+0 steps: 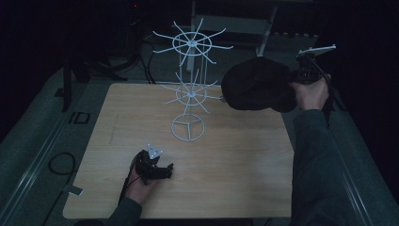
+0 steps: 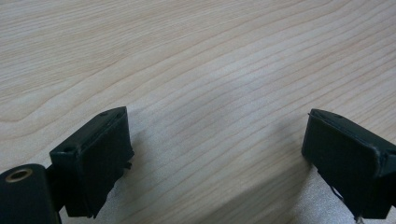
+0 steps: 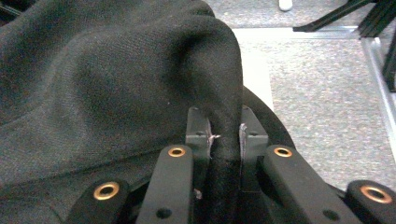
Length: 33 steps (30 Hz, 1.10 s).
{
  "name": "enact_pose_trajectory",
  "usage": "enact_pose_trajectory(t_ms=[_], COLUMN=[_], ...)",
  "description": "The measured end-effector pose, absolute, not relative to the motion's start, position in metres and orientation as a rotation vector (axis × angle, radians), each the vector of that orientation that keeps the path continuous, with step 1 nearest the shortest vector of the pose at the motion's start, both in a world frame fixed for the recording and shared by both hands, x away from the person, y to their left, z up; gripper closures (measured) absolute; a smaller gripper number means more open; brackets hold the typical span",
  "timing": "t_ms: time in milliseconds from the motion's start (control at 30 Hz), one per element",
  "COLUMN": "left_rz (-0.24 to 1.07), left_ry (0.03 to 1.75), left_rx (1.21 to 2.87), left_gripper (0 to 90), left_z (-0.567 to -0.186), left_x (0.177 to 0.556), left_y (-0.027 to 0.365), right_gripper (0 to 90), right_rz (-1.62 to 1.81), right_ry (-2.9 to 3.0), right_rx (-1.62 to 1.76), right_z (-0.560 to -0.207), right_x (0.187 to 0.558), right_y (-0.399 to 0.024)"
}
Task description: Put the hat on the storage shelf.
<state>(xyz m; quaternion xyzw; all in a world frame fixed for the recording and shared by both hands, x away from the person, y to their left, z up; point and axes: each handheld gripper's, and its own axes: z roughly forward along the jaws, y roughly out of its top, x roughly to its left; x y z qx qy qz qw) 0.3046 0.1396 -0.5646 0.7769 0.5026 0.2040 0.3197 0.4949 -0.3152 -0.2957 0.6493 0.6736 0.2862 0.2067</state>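
Observation:
A black fabric cap (image 1: 256, 84) hangs in the air at the right, just beside the white wire rack (image 1: 190, 92) that stands at the back middle of the wooden table (image 1: 235, 160). My right gripper (image 1: 301, 75) is shut on the cap's edge; in the right gripper view its jaws pinch a fold of the black cloth (image 3: 116, 88) at the gripper's (image 3: 225, 140) tips. My left gripper (image 1: 157, 172) rests low on the table near the front left, and its jaws (image 2: 217, 154) stand wide apart over bare wood with nothing between them.
The rack has two tiers of radiating white arms (image 1: 195, 42) and a round wire base (image 1: 187, 128). A grey floor and metal rails (image 1: 28, 155) flank the table. A black cable (image 1: 61, 165) lies at the front left beside the table.

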Motion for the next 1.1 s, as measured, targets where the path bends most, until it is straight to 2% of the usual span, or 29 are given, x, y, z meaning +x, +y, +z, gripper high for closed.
enact_pose_trajectory(t_ms=[467, 1100], left_rz=[0.536, 0.534], left_ry=[1.318, 1.313], left_rx=[2.045, 2.049], left_gripper=[8.6, 8.6], left_z=[-0.565, -0.564], left_x=[0.305, 0.305], left_y=[0.140, 0.139], right_gripper=[79.1, 79.1], right_rz=[0.932, 1.117], right_ry=[1.906, 1.893], right_rx=[1.855, 1.944], right_z=[-0.300, -0.307], right_x=[0.502, 0.505], right_y=[-0.302, -0.305])
